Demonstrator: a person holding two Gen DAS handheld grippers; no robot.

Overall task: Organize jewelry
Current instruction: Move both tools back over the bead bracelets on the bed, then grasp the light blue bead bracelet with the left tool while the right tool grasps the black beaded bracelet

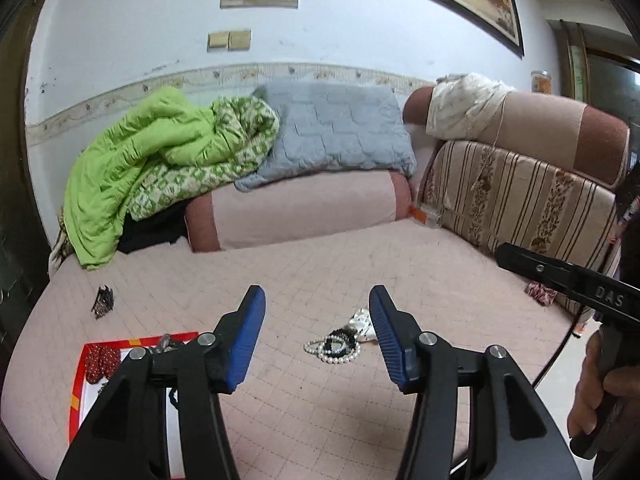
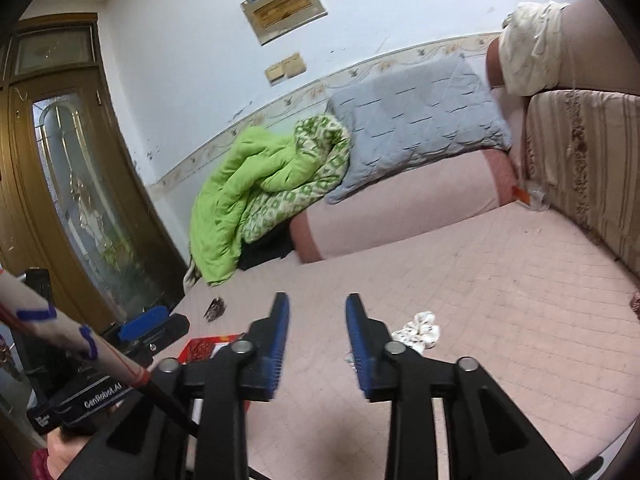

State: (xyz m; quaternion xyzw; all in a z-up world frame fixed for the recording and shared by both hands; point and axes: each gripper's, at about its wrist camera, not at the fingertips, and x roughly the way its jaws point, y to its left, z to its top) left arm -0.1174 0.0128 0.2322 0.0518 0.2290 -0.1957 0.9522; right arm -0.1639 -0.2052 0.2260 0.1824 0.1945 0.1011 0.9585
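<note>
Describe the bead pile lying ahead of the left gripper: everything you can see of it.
The bead pile is a small tangle of strands on the pink quilted bed cover: a white pearl-like string looped around the outside and a black bead string, with some pale beads, bunched over it. It lies flat and loose, with no gripper touching it. Its far side meets a white patterned fabric piece. In the right wrist view the pile is mostly hidden behind a finger.

Legible markings: "DAS", white letters on the black body of the right gripper; "GenRobot.AI", white lettering on the black housing of the left gripper.
</note>
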